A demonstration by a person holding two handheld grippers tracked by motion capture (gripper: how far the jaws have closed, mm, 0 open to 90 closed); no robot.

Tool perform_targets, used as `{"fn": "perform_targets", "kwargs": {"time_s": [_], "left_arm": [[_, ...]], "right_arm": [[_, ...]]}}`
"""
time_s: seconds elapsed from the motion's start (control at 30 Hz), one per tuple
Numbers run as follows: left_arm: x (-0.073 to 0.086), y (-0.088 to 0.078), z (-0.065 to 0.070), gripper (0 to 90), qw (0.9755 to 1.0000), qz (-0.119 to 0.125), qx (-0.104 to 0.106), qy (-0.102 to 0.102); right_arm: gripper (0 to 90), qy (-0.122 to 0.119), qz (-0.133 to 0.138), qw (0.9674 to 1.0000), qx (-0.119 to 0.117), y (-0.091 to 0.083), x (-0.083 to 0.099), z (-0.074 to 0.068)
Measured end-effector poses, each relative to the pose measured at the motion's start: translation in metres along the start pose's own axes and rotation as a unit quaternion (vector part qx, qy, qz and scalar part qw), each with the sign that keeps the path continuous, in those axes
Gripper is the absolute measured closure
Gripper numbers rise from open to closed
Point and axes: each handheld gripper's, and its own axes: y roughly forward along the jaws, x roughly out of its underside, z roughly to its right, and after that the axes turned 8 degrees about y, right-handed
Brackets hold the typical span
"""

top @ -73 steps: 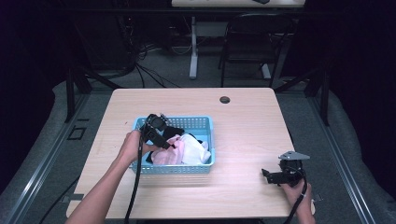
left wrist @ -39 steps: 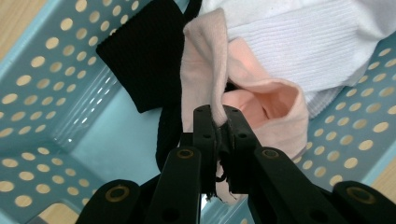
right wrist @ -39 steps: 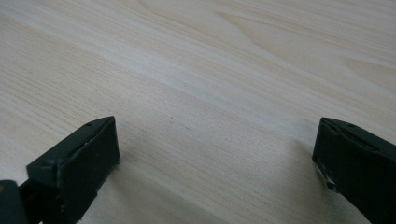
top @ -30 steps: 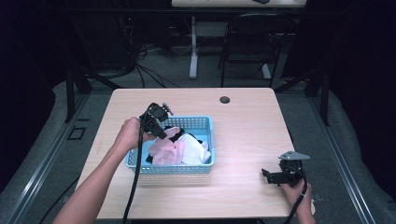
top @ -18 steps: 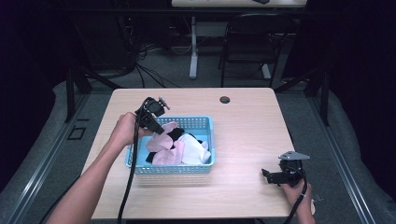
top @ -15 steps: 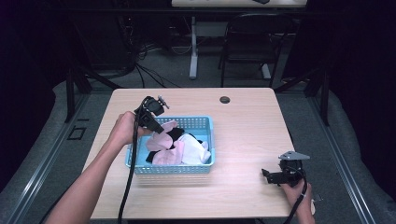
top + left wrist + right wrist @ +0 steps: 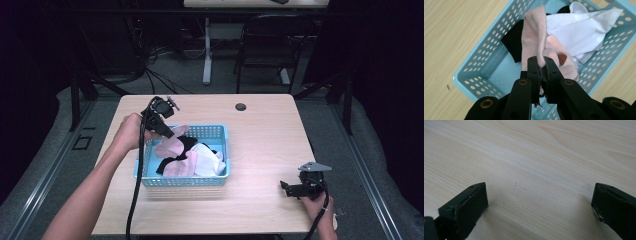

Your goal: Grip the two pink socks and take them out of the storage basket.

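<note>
Left tongs (image 7: pixel 542 65) clamp a pink sock (image 7: pixel 534 37) above the blue basket (image 7: pixel 220 175); right tongs (image 7: pixel 539 207) rest open near the desk's (image 7: pixel 265 130) front right corner.

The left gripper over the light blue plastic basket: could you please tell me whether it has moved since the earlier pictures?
Yes. The left gripper has moved from over the light blue plastic basket toward its far-left corner, lifting a pink sock.

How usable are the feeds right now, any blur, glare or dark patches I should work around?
High view: the pale wooden table is evenly lit, the room around it nearly black. Left gripper view: the pink sock and perforated light-blue plastic basket are sharp, without glare. Right gripper view: the near black jaws look soft; a faint shadow lies between them.
</note>
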Motion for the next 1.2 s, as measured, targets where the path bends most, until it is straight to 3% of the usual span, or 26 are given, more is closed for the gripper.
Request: {"fn": "perform_targets", "kwargs": {"time_s": [0.23, 0.57, 1.07, 1.2], "left_arm": [[-0.004, -0.021, -0.001, 84.8, 0.9999, 0.013, -0.005, 0.000], [-0.006, -0.039, 0.000, 84.8, 0.9998, 0.015, -0.014, 0.008], [0.000, -0.076, -0.007, 84.6, 0.9995, 0.017, -0.025, 0.001], [0.007, -0.083, -0.009, 84.7, 0.9993, 0.019, -0.031, -0.009]], "right_arm": [[0.2, 0.000, 0.000, 1.0000, 0.002, 0.000, 0.000, 0.000], [0.1, 0.000, 0.000, 1.0000, 0.000, 0.000, 0.000, 0.000], [0.2, -0.001, -0.002, 1.0000, 0.000, 0.000, 0.000, 0.000], [0.2, 0.000, -0.001, 1.0000, 0.001, 0.000, 0.000, 0.000]]}}
